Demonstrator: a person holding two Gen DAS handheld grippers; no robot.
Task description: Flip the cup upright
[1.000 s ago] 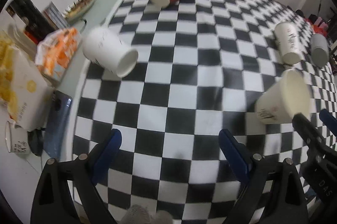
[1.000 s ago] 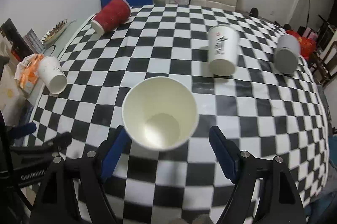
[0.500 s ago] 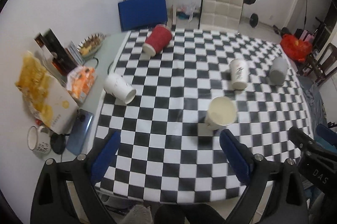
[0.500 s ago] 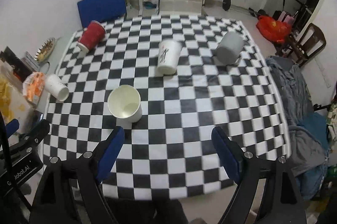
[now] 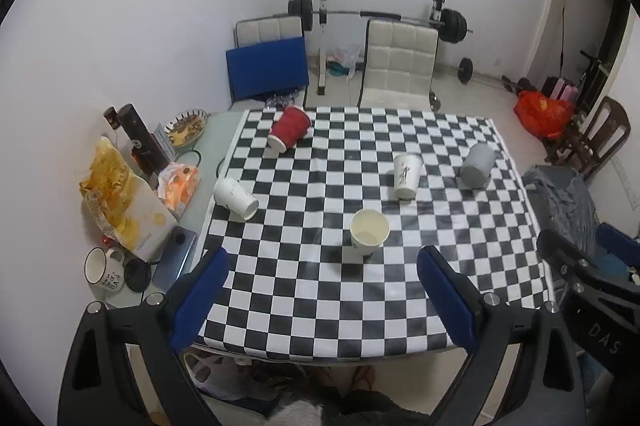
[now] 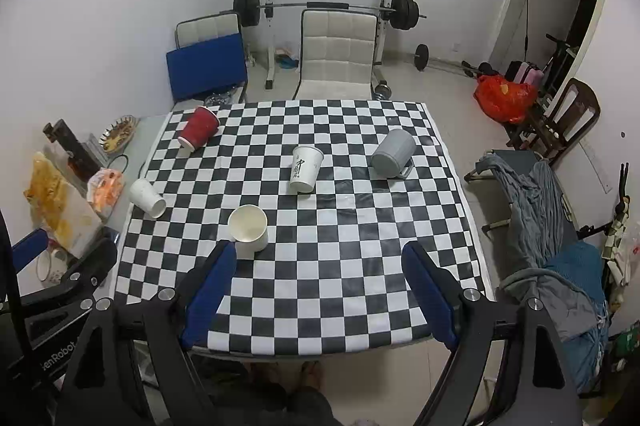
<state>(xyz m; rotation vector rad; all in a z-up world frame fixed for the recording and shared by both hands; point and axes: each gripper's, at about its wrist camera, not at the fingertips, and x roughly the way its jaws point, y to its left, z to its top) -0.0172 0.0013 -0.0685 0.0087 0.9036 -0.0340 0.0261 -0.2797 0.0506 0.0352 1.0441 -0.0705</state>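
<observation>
Currently, in the left wrist view, my left tongs point(image 5: 320, 290) are spread wide and hold nothing, raised well above the checkered surface point(image 5: 280, 286). One cream cup point(image 5: 369, 232) stands upright, mouth up, near the surface's middle. A white cup point(image 5: 235, 198), a red cup point(image 5: 289, 132), a printed cup point(image 5: 406, 176) and a grey mug point(image 5: 477, 166) lie on their sides, well apart.

In the right wrist view, my right tongs point(image 6: 318, 286) are likewise spread and empty. The cream cup point(image 6: 248, 232) stands upright just beyond the left finger point(image 6: 208, 292); the printed cup point(image 6: 305, 168) lies farther back.
</observation>
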